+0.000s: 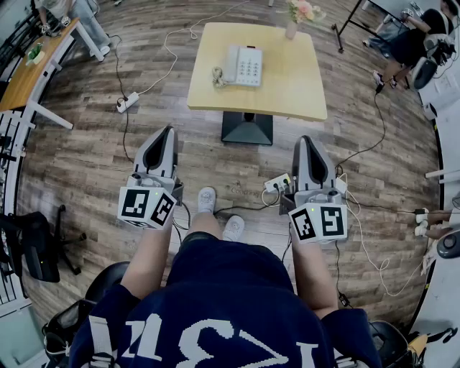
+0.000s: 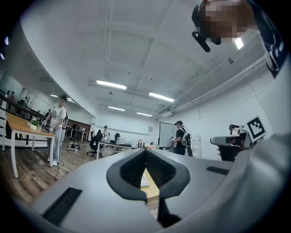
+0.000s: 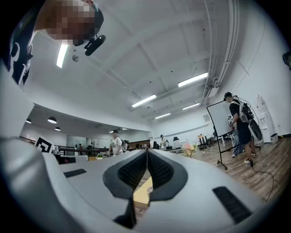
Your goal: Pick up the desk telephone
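Note:
A white desk telephone (image 1: 242,65) with a coiled cord lies on a small light-wood table (image 1: 287,86) well ahead of me in the head view. My left gripper (image 1: 167,134) and right gripper (image 1: 305,141) are held level over the floor, far short of the table, both shut with nothing between the pads. In the left gripper view a sliver of the telephone (image 2: 143,181) and the table top (image 2: 152,186) shows through the gap below the closed tips (image 2: 145,150). The right gripper view shows the table edge (image 3: 142,195) below its closed tips (image 3: 147,151).
A vase of flowers (image 1: 296,16) stands at the table's far edge. Cables and a power strip (image 1: 127,102) lie on the wooden floor around the table's black base (image 1: 246,128). Desks stand at the left; people stand or sit at the room's edges. A black chair (image 1: 36,244) is at my left.

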Tool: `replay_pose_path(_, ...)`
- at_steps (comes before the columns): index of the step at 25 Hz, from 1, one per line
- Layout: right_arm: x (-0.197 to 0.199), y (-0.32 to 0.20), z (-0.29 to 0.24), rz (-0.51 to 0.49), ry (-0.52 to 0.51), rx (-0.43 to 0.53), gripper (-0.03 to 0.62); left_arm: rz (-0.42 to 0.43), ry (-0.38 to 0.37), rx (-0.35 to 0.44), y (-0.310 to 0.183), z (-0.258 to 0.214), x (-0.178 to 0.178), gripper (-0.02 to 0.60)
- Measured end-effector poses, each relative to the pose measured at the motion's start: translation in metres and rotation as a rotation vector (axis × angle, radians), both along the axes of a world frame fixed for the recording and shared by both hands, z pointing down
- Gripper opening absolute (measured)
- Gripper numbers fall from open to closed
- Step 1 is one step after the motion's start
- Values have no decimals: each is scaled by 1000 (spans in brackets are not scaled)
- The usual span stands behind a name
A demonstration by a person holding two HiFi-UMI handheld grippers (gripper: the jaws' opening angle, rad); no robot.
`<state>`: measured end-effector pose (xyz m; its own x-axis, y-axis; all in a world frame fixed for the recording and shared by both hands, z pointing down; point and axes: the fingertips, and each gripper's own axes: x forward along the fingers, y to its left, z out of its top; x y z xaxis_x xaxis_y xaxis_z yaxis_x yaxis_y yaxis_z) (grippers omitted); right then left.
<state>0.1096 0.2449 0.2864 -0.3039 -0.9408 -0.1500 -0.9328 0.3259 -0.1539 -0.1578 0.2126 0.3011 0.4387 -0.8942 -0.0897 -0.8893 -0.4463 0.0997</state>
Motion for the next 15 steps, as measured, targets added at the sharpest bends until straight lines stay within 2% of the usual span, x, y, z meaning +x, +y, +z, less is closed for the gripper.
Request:
replay_pose_path(5, -9, 10, -6, -27, 57, 29, 26, 2, -16, 11, 7, -2, 3, 15)
replay_pose_path(10, -4, 2, -12, -25, 9, 24, 26, 2, -26, 12, 4, -4, 7, 14)
replay_pose_path(15, -2, -18, -16, -20, 8, 33, 28, -4, -22, 13, -16, -1, 4, 15)
